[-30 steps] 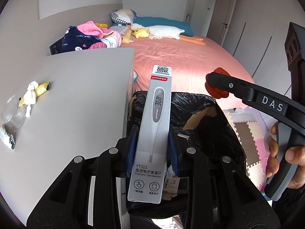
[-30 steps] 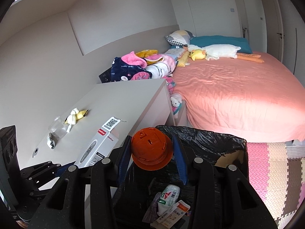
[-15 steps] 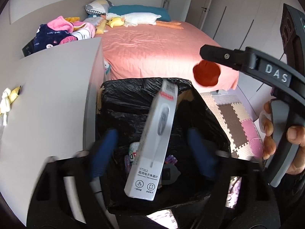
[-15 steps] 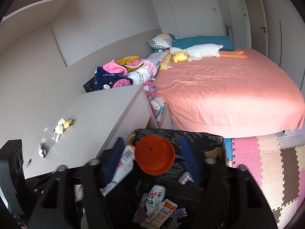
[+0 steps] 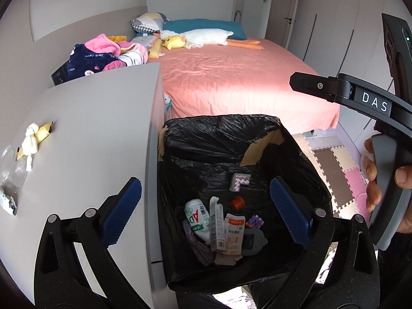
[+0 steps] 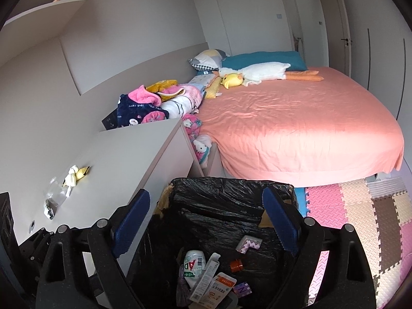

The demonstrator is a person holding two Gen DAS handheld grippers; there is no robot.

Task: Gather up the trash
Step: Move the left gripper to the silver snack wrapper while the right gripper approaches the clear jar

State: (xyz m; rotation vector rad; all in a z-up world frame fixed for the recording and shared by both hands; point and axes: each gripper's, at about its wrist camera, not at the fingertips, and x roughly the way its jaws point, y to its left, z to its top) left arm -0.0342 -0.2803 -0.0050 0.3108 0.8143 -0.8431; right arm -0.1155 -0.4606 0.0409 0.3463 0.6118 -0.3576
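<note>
Black plastic lines the bin (image 5: 221, 139), which stands on the floor against the right side of the grey desk (image 5: 97, 134), with the pink bed (image 5: 231, 82) beyond it. Both tools hang above its mouth: the left gripper (image 5: 204, 206) has its blue pads spread wide and empty, and the right gripper (image 6: 206, 221) is just as wide and holds nothing.

At the bottom of the bin lie a white thermometer box (image 5: 216, 226), an orange cap (image 5: 237, 203), a small white bottle (image 5: 197, 219), a flat packet (image 5: 234, 231) and foam letter pieces.

More rubbish sits at the near left of the desk: a crumpled white and yellow wrapper (image 5: 33, 139), a clear plastic cup (image 5: 10, 167) on its side, and a grey scrap (image 5: 7, 202) nearest the edge. The wrapper looks light and soft, the cup thin and easily crushed.

The next pick probably belongs to the left tool, which is nearer. It would do well to come in low over the desk, straddle the wrapper's bulk, close fully, then lift clear before swinging right over the bin.
</note>
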